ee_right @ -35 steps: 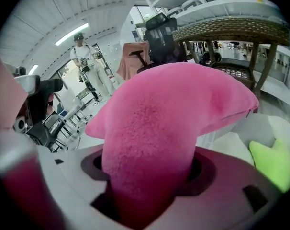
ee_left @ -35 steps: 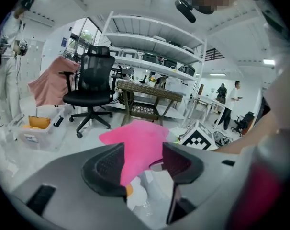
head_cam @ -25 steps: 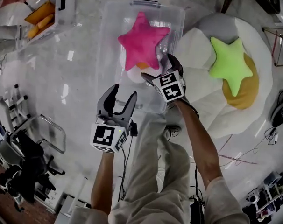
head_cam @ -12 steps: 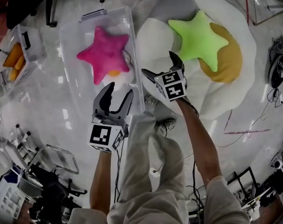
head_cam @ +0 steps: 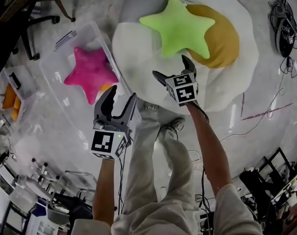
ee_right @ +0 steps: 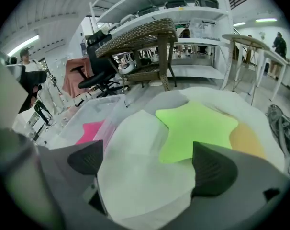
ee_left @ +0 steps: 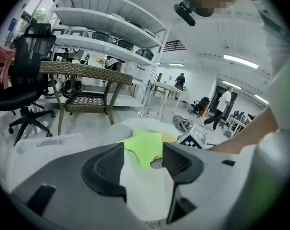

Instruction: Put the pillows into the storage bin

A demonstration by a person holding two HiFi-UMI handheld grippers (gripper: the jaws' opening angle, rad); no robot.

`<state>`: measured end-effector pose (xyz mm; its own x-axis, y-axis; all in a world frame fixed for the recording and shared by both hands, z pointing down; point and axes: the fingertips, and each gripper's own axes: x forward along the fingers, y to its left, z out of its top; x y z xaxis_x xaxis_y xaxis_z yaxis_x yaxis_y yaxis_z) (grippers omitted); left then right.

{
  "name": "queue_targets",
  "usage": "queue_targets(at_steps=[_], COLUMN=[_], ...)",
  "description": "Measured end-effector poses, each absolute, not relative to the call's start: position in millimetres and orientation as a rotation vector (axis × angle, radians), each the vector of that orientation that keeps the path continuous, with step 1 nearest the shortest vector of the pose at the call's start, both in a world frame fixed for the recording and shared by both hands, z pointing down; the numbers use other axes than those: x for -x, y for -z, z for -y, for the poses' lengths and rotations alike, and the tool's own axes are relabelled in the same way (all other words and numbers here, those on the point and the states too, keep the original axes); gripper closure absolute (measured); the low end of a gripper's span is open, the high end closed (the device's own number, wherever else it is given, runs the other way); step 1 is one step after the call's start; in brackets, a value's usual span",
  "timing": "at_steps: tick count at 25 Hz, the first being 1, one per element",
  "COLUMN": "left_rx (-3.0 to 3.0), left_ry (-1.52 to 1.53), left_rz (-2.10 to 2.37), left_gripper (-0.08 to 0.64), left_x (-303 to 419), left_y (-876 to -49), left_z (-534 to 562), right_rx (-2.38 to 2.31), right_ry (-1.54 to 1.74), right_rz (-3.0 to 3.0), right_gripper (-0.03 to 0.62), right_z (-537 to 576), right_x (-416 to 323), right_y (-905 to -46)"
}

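A lime green star pillow [head_cam: 179, 27] lies on a big white fried-egg cushion [head_cam: 138, 58] with an orange yolk [head_cam: 218, 31]. A pink star pillow [head_cam: 89, 72] sits inside the clear storage bin [head_cam: 58, 65] at the left. My right gripper [head_cam: 174, 68] hangs open just short of the green star [ee_right: 195, 128], nothing between its jaws. Lower down, my left gripper [head_cam: 120, 95] is open and empty near the bin's near corner; past its jaws I see the green star [ee_left: 144, 146].
An office chair [ee_left: 23, 75] and a wicker table [ee_left: 85, 83] stand beyond the bin, with white shelving [ee_left: 111, 37] behind. A small bin with orange items [head_cam: 9, 99] sits at far left. Cables [head_cam: 285, 28] lie on the floor at right. My legs [head_cam: 158, 170] are below.
The view has swung right: the bin with the pink star slid left and the green star came to the centre. My right gripper has come closer to the green star; both stay open.
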<state>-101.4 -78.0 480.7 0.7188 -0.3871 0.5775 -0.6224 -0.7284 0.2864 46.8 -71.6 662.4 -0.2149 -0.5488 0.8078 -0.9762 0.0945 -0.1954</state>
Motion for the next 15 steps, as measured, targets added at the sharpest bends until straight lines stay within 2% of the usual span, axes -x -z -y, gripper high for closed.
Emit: queue_targets(at_steps=[7, 15], left_rx=[-2.464, -2.439], left_ry=[-0.711, -0.756], left_rz=[0.693, 0.683], left_gripper=[0.327, 0.327], left_x=[62, 66], left_y=[-506, -547], left_z=[81, 84], right_rx=[-1.598, -1.714], right_ry=[-1.174, -1.409], right_rz=[1.736, 1.633], right_gripper=[0.02, 0.02], right_z=[62, 75], right_x=[-86, -99], right_y=[-706, -776])
